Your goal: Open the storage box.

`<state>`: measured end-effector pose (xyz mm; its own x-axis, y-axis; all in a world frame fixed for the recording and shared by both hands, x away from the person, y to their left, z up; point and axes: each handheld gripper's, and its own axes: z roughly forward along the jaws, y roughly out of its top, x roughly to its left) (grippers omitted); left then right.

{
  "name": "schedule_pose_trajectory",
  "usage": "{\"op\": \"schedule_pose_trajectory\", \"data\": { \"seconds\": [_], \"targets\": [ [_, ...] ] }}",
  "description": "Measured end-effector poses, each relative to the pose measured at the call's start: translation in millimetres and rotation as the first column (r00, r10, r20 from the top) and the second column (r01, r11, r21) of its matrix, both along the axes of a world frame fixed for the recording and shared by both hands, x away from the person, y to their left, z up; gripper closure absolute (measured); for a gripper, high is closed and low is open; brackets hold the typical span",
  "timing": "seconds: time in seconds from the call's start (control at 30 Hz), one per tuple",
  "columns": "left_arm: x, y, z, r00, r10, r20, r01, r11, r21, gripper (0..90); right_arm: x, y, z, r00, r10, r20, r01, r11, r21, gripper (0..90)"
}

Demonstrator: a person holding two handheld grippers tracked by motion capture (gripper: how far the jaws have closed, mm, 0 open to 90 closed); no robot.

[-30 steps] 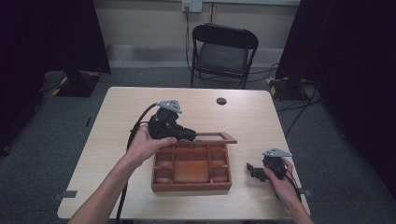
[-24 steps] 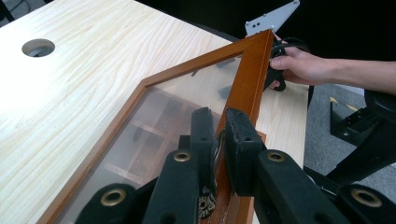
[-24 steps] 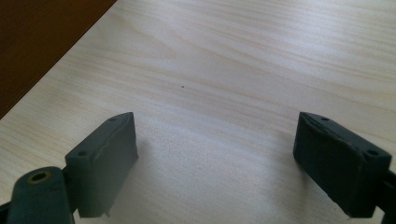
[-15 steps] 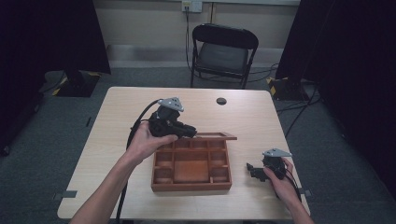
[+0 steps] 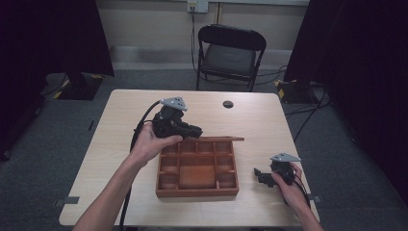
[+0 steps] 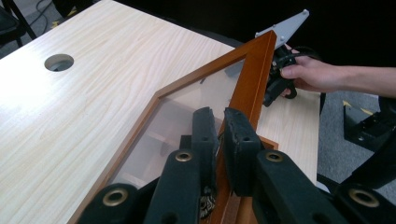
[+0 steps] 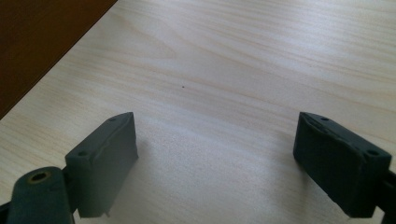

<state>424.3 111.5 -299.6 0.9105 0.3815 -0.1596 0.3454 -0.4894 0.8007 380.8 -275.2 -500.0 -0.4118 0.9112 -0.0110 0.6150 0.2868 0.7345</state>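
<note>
A brown wooden compartment box (image 5: 197,191) sits on the table's near middle. Its glass-paned lid (image 5: 219,139) is raised off the far edge and shows edge-on in the high view. My left gripper (image 5: 195,130) is shut on the lid. In the left gripper view the pads (image 6: 239,135) pinch the lid's wooden frame (image 6: 254,74) beside the pane (image 6: 180,112). My right gripper (image 5: 260,174) rests on the table right of the box. Its jaws (image 7: 215,144) stand wide open over bare wood, with the box's side wall (image 7: 37,42) to their left.
A round cable hole (image 5: 228,104) lies at the table's far middle. A black chair (image 5: 231,53) stands beyond the far edge, with dark curtains on both sides. The tabletop (image 5: 120,130) left of the box is bare wood.
</note>
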Motion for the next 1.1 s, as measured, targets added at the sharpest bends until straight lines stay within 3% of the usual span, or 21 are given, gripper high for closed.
{"op": "schedule_pose_trajectory", "data": {
  "seconds": [1.1],
  "targets": [
    [7.5, 1.8, 1.2, 0.9999, 0.015, 0.004, -0.015, 0.9996, -0.026, 84.2, 0.0, 0.1, 0.0, 1.0, 0.0, -0.001, 0.0, 1.0, 0.001, 13.2]
  ]
}}
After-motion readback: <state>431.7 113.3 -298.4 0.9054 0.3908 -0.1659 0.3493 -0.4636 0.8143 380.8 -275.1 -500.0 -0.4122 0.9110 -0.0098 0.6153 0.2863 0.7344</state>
